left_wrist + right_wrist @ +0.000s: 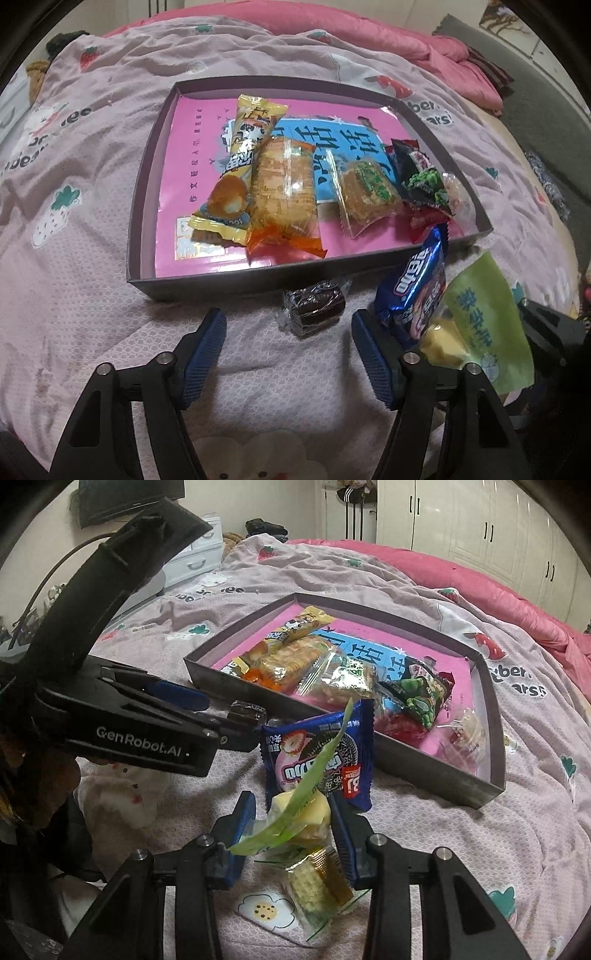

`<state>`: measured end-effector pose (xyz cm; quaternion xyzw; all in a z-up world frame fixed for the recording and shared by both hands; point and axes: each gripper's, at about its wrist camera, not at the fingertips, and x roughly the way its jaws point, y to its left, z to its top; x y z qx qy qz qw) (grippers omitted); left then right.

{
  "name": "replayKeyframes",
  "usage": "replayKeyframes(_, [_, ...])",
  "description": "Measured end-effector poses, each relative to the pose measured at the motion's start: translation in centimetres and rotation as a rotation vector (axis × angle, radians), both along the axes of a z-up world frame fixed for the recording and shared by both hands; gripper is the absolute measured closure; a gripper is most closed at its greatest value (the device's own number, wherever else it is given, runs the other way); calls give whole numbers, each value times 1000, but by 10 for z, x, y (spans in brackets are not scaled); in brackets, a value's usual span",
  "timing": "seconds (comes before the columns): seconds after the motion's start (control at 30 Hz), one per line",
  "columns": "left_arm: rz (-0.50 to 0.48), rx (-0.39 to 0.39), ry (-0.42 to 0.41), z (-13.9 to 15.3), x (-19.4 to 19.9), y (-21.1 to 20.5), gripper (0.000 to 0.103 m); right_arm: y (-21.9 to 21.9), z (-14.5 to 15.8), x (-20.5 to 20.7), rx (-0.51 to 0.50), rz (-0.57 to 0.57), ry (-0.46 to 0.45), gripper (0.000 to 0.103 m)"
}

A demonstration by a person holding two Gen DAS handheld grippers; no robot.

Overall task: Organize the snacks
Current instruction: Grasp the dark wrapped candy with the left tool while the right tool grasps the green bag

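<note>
Step in hand: gathering the loose snacks off the bed (pixel 92 206) into the shallow box (pixel 229 284). Several packets already lie in the box — a yellow packet, a cracker pack (pixel 284 192), a clear-wrapped cake, a dark green-printed bag.

My left tongs (pixel 288 328) stand wide, pointed down at the brownie (pixel 314 308), a small dark square in clear wrap lying on the bedspread just outside the box's near wall. The pads are either side of it but apart from it; nothing held.

My right tongs (pixel 291 812) are drawn in narrow on the green packet (pixel 295 812) with a pale yellow cake inside. The right pad looks pressed to the wrapper; the left pad is touching or just shy of it — I judge it a grip, though a light one. The blue cookie packet (pixel 317 753) stands against it, just beyond the fingertips, and a clear-wrapped cracker pack (pixel 317 882) lies beneath the tongs on the bed.

Next move, left: lower a little more, centre on the brownie, close, lift over the near wall into bare pink floor. Right: lift the green packet clear without dragging the blue one along, then carry it over the wall.
</note>
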<state>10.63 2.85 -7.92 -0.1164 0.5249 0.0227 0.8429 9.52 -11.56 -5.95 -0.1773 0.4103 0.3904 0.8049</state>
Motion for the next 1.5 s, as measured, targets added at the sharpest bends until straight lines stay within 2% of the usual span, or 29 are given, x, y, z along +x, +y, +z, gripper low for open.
replayKeyframes(0.2, [30, -20, 11, -4, 7, 0, 44, -1, -1, 3, 7, -8, 12, 66])
replayKeyframes(0.3, [31, -32, 7, -5, 8, -3, 58, -1, 0, 3, 5, -7, 9, 66])
replayKeyframes(0.33, [27, -40, 5, -5, 8, -4, 65, -2, 1, 3, 8, -6, 6, 66])
replayKeyframes(0.37, [23, -46, 5, -5, 9, -5, 67, -2, 1, 3, 13, -7, 7, 66])
replayKeyframes(0.67, [17, -61, -12, 4, 0, -2, 68, -21, 20, 9, 128, -54, 28, 69])
replayKeyframes(0.83, [13, -61, -25, 11, -6, 0, 68, -25, 24, 10, 153, -65, 31, 69])
replayKeyframes(1.17, [13, -33, -120, 45, -20, 6, 68, -40, 43, 12, 260, -90, 9, 69])
replayKeyframes(1.5, [17, -14, -169, 61, -19, 6, 68, -54, 54, 23, 320, -139, -5, 69])
